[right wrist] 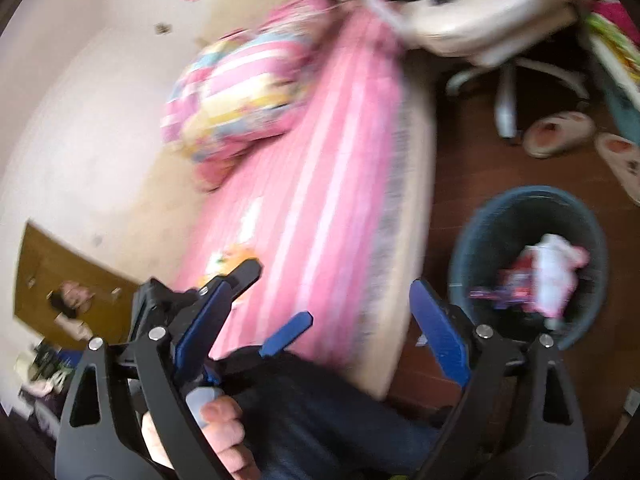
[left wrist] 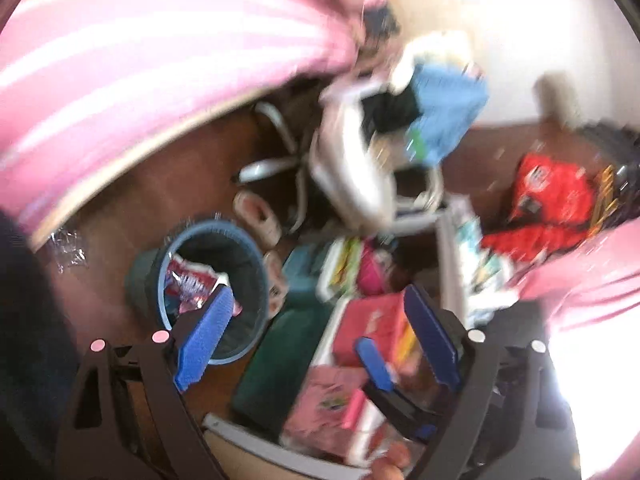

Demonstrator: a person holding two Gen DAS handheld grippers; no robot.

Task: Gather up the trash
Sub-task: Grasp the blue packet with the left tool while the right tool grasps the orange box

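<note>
A blue round trash bin (left wrist: 216, 292) stands on the dark wood floor beside the bed, with crumpled wrappers (left wrist: 188, 280) inside. My left gripper (left wrist: 320, 320) is open and empty, high above the bin and the clutter to its right. In the right wrist view the bin (right wrist: 528, 264) is at the right with wrappers (right wrist: 548, 276) in it. My right gripper (right wrist: 324, 312) is open and empty over the bed's edge, left of the bin. The other gripper (right wrist: 256, 312) shows below it, jaws apart. A clear plastic wrapper (left wrist: 68, 248) lies on the floor by the bed.
A pink striped bed (right wrist: 320, 184) with a folded quilt (right wrist: 240, 96). A white swivel chair (left wrist: 352, 160) piled with clothes, slippers (right wrist: 560, 132), a red bag (left wrist: 552, 208), boxes and books (left wrist: 372, 320) and a green mat (left wrist: 288, 352) crowd the floor.
</note>
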